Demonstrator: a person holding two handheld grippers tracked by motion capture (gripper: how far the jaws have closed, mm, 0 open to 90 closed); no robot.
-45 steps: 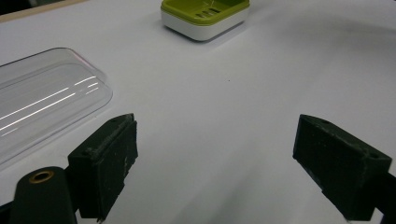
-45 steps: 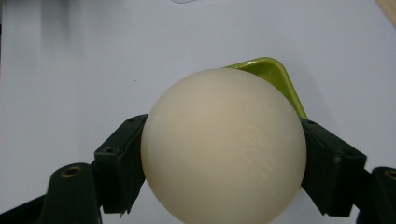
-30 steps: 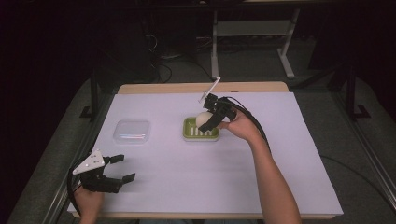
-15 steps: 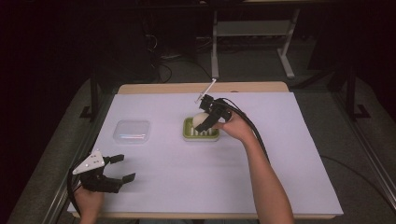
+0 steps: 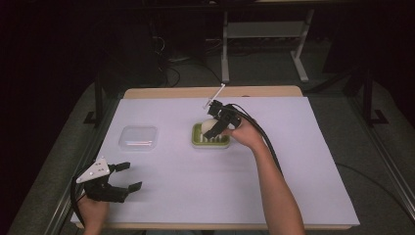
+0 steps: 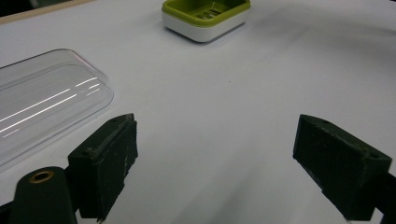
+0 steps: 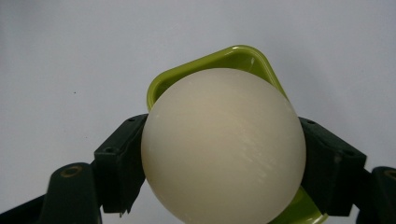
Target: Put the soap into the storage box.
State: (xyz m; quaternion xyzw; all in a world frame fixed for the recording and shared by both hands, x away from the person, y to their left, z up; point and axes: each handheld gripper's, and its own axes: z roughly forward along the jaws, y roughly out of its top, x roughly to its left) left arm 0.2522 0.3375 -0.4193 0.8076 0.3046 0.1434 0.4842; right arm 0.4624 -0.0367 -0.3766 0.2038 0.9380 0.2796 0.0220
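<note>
Since the earlier frame, right gripper (image 5: 216, 128) lowered slightly, jaws clamped on the smooth cream-white ball (image 7: 223, 145), held just above the green slatted soap dish (image 5: 210, 140). Left gripper (image 5: 124, 176): jaws spread, empty, well apart from dish, near the clear plastic lid (image 5: 138, 137).

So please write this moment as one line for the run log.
right gripper: shut on cream ball, above green soap dish | left gripper: open, holds nothing, near table edge | clear lid: flat on table
</note>
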